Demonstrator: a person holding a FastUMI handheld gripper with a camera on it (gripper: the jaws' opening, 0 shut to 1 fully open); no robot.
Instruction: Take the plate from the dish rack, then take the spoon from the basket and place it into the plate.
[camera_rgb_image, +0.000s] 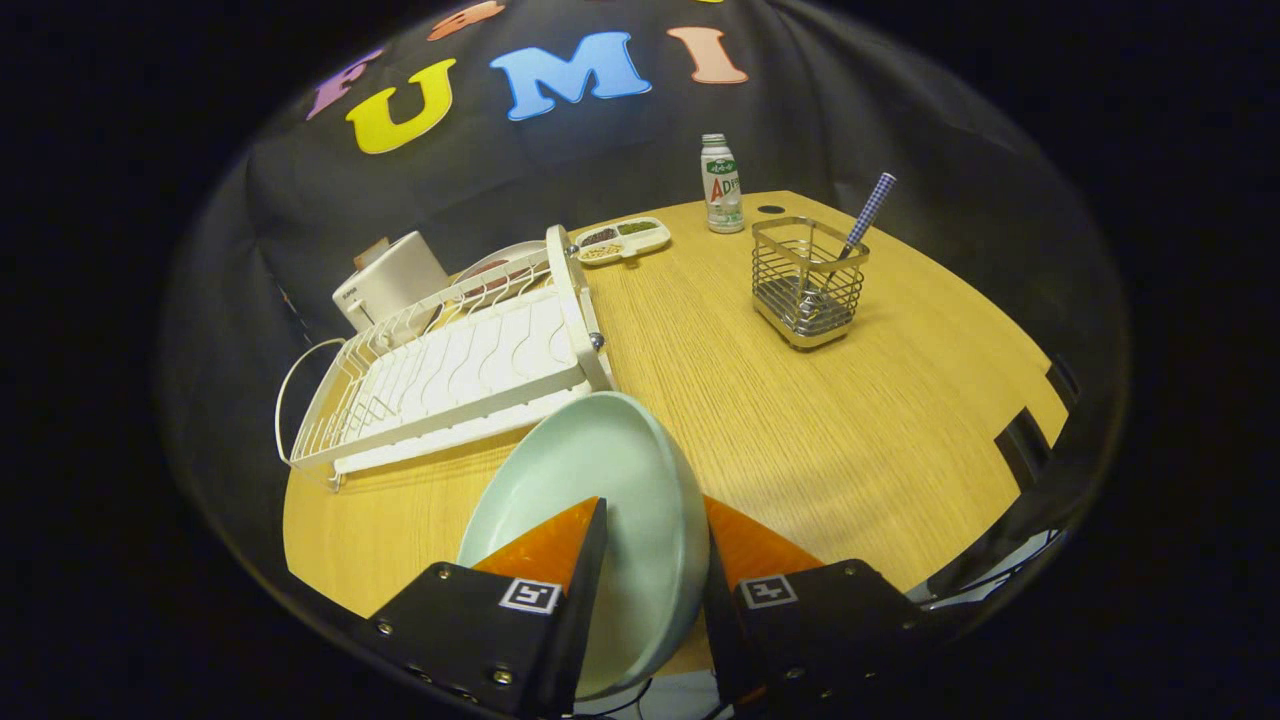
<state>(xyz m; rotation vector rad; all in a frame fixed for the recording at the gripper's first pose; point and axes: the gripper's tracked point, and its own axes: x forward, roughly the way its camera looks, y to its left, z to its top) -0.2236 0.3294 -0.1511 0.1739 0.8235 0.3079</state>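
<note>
The gripper (655, 540) had its fingers closed on the rim of the pale green plate (590, 480), one finger inside the bowl and one outside, the plate held tilted just beside the white dish rack (470, 370). To my eye it wanted lowering flat onto the bare table (800, 430) before being let go. The spoon (850, 240) stood in the wire basket (808, 285), well beyond the fingers; a bottle (722, 185) and a snack tray (622, 240) stood behind, out of the way.

Camera riding on the claw (655, 525), looking forward and down, close over the table (900, 420)
</note>
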